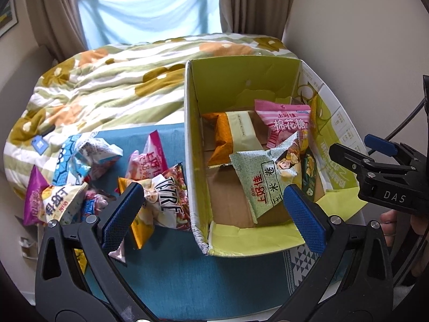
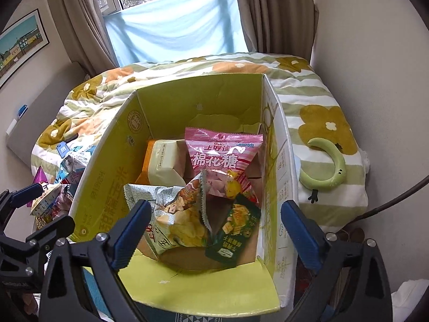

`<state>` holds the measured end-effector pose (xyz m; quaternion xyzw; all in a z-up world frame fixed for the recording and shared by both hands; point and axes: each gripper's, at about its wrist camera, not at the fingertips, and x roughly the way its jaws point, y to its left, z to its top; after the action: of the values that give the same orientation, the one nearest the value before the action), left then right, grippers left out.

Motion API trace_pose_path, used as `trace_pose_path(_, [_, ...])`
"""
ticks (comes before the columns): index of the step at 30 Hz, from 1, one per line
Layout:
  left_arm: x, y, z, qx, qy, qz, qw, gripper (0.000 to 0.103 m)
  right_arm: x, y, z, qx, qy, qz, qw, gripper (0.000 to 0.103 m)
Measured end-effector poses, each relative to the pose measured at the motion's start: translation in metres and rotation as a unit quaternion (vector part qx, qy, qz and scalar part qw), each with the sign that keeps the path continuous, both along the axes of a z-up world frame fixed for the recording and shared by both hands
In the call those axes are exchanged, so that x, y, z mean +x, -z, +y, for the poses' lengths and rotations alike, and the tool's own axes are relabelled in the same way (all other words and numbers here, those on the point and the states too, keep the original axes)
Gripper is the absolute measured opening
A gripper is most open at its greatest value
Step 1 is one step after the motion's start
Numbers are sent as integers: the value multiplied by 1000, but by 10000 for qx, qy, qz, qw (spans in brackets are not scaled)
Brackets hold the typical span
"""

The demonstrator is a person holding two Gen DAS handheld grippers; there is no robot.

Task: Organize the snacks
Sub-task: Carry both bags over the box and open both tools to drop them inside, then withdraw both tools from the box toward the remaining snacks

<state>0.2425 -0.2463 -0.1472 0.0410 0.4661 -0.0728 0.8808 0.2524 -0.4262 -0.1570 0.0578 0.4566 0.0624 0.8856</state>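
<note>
A green cardboard box [image 1: 195, 139] [image 2: 107, 166] stands open on a blue cloth. Inside lie a pink marshmallow bag [image 1: 287, 123] [image 2: 217, 155], a pale green corn-roll bag [image 1: 262, 179] [image 2: 177, 214], an orange-and-cream bag [image 1: 230, 134] [image 2: 163, 161] and a dark green packet [image 2: 236, 230]. Several loose snack bags [image 1: 107, 179] lie in a pile left of the box. My left gripper [image 1: 211, 209] is open and empty, straddling the box's left wall. My right gripper [image 2: 214, 230] is open and empty above the box's near end; it also shows at the right in the left wrist view [image 1: 375, 161].
The box and pile sit on a blue cloth [image 1: 187, 276] at the foot of a bed with a floral quilt [image 1: 112, 91]. A green curved neck fan [image 2: 329, 166] lies on the quilt right of the box. Walls and curtains close in behind.
</note>
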Motion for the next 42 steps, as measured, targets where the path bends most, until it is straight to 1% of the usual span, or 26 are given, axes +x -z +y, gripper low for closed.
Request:
trace_pose_path(5, [-8,-8,0,-17,43,-109,9999,103,-10,-8,-5,54,29,-164,9998,97])
trace_pose_path(10, [-19,-26,3,-59,85,-286,9995,103,-22,-23,-5,-8,50,-295,9996,97])
trace_pose_path(16, [-37,-57,15,-60,69,-615,9981,103,-37,-48,-5,99,150,-475,9987,97])
trace_pose_path(21, [-53,-87,35,-36,25,-948,9955,103,-56,-76,6,4,182,-739,9971,97])
trace_pose_path(25, [-62,-103,57,-91,17,-1114,9937,103,-68,-97,18,-44,233,-933,9954,97])
trace_pose_path(30, [-73,-112,93,-52,95,-1207,9926,103,-85,-117,42,-141,331,-1190,9922,97])
trace_pose_path(37, [-86,-116,152,-64,231,-1212,9923,103,-101,-126,90,-137,572,-1246,9905,97])
trace_pose_path(42, [-101,-114,206,-129,207,-1186,9926,103,-114,-128,130,-149,717,-1226,9898,97])
